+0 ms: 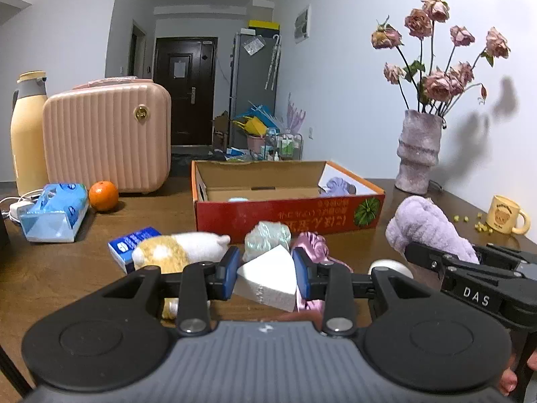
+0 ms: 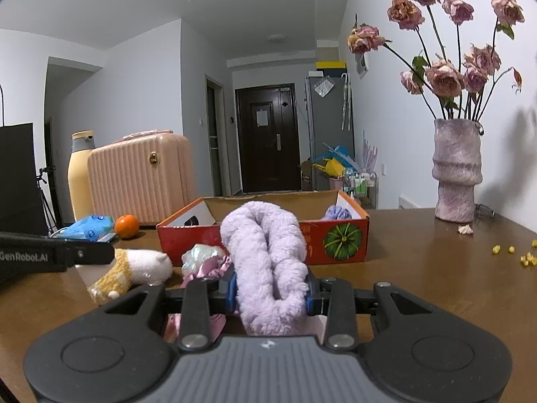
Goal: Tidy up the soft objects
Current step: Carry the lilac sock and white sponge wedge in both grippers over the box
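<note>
Box [image 1: 288,213] sits mid-table, open top, pumpkin print on its near wall. Inside: one lilac soft item [image 1: 337,186] at the right end, plus a pale blue scrap near the front wall, too little showing to name it. So the sort is begun but mostly undone, as I judge it.

Outside the box, in front of its near wall:
- plush [image 1: 181,248], white and yellow, lying on its side, long axis roughly left-right, pale end toward the box.
- green puff [image 1: 266,236], rounded, no clear axis.
- pink scrunchie [image 1: 310,243], crumpled, just beside the puff.
- sponge [image 1: 268,280], white wedge, narrow end pointing up and away toward the box.
- towel [image 2: 268,265], lilac, fluffy.

Left gripper [image 1: 266,277]: blue pads either side of the sponge, closed in against its flanks; pinching it, low over the table.

Right gripper [image 2: 270,294]: pressed onto the towel near its lower part. The towel is folded into a loop, long axis running up and forward from the jaws toward the box, rounded end leading. Held just short of the box's near wall, not yet over it.

Left to do: both held pieces into the box, then plush, puff, scrunchie.
</note>
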Available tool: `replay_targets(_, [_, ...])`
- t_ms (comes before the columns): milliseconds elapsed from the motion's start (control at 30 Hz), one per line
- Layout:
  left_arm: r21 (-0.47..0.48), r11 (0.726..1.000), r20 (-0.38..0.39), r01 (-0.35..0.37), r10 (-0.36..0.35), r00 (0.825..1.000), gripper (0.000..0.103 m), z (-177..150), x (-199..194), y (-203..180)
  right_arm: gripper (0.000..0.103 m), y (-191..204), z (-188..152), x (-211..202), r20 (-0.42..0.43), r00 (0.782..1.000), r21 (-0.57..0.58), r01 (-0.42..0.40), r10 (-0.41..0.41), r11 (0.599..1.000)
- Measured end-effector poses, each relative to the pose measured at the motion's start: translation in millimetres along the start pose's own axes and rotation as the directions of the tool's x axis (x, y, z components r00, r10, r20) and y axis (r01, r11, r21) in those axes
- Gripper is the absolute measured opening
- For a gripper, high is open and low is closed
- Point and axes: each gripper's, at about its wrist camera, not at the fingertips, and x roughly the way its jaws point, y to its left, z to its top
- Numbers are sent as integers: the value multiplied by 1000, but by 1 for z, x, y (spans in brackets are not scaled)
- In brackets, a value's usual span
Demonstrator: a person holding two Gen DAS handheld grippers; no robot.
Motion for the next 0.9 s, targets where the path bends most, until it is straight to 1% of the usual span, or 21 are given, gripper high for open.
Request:
replay_targets(500, [-29,999,85,-29,31,996,35,36,15,-7,34,-5,24,26,73,997,-14,21,-20,1000])
replay_targets(900, [-77,996,108,-41,49,993,35,61,42,-4,34,-18,42,58,105,993,15,49,-50,999])
